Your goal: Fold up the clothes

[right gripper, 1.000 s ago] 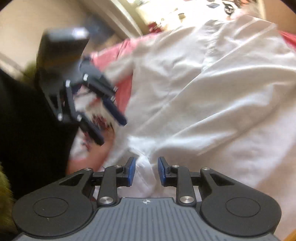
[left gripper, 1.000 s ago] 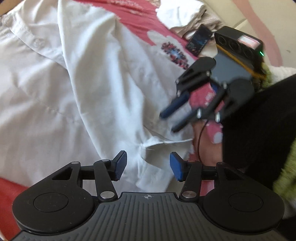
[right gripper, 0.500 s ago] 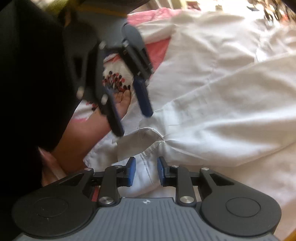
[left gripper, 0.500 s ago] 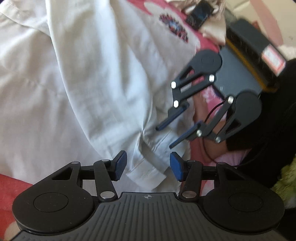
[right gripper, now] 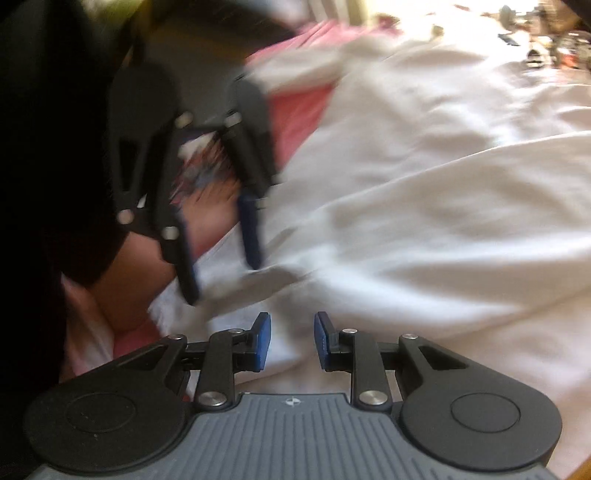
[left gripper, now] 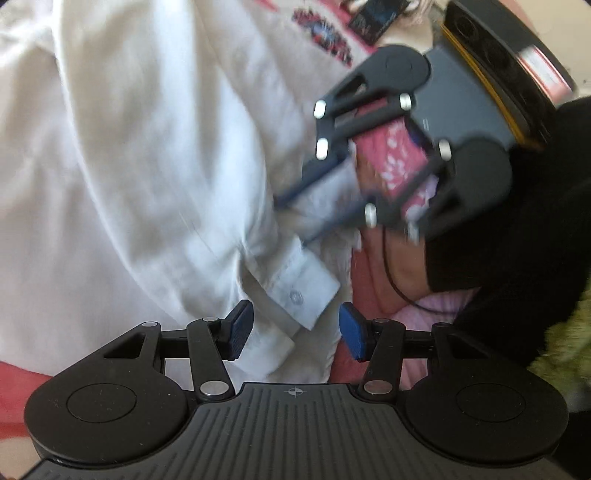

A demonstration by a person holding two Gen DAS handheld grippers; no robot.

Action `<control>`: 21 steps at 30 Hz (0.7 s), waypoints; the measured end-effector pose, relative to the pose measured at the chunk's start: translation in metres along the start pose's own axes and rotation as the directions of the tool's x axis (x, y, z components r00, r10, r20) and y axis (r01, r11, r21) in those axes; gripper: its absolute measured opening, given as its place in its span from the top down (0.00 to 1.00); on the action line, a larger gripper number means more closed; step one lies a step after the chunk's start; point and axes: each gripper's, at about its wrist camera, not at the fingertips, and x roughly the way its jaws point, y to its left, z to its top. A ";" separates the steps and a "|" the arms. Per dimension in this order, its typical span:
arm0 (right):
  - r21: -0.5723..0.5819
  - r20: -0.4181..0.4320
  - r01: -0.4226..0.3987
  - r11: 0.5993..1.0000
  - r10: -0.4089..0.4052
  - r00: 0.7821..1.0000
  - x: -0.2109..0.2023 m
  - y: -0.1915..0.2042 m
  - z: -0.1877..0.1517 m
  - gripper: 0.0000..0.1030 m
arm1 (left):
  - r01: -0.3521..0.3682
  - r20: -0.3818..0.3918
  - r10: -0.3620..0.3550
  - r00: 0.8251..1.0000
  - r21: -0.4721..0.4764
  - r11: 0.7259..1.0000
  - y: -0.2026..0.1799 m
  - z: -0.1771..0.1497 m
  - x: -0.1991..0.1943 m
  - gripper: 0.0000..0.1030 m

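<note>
A white shirt (left gripper: 140, 155) lies spread over a red patterned bedspread (left gripper: 388, 162). Its sleeve ends in a buttoned cuff (left gripper: 299, 291), which sits just ahead of and between the pads of my left gripper (left gripper: 295, 332). That gripper is open and its pads do not press the cloth. My right gripper (left gripper: 306, 214) hovers blurred above the sleeve a little past the cuff, jaws apart. In the right wrist view the right gripper (right gripper: 291, 339) stands open over the white shirt (right gripper: 424, 221). The left gripper (right gripper: 221, 254) points down at the cuff edge beside it.
A dark phone (left gripper: 380, 16) lies on the bedspread at the far end. A person's hand and black sleeve (left gripper: 517, 240) fill the right side, with something green and fuzzy (left gripper: 565, 350) beside them. Bright clutter (right gripper: 535, 29) shows beyond the shirt.
Both grippers have closed in on the sleeve cuff. The left one sank toward it, and the right one swung in over the sleeve. Neither pair of jaws has changed its gap.
</note>
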 end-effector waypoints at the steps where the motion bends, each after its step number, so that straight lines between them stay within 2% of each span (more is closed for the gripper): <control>1: 0.029 0.026 0.042 0.999 -0.043 0.999 -0.008 -0.012 0.002 0.73 | -0.013 0.023 0.013 1.000 -0.008 1.000 0.004 0.004 -0.007 0.50; 3: 0.092 0.068 0.142 0.986 -0.148 0.987 -0.018 -0.036 0.007 0.73 | -0.038 0.070 0.040 0.997 -0.030 0.999 0.013 0.011 -0.019 0.50; 5: 0.148 0.097 0.230 0.962 -0.245 0.965 -0.026 -0.058 0.011 0.73 | -0.056 0.119 0.066 0.991 -0.082 0.995 0.026 0.023 -0.024 0.50; 7: 0.165 0.114 0.275 0.947 -0.295 0.949 -0.025 -0.073 0.013 0.72 | -0.052 0.156 0.071 0.985 -0.122 0.991 0.035 0.034 -0.023 0.50; 10: 0.158 0.116 0.293 0.943 -0.312 0.943 -0.003 -0.089 0.018 0.73 | -0.033 0.186 0.068 0.980 -0.183 0.983 0.041 0.040 -0.009 0.50; 13: 0.128 0.051 0.339 0.932 -0.347 0.936 0.033 -0.098 0.015 0.73 | -0.035 0.143 0.068 0.987 -0.221 0.975 0.045 0.040 0.011 0.50; 18: 0.146 0.060 0.317 0.937 -0.329 0.943 0.023 -0.099 0.017 0.73 | -0.029 0.104 0.055 0.993 -0.238 0.971 0.051 0.034 0.017 0.50; 21: 0.132 0.099 0.353 0.926 -0.367 0.925 0.016 -0.103 0.025 0.73 | -0.031 0.087 0.053 0.995 -0.237 0.971 0.058 0.036 0.015 0.50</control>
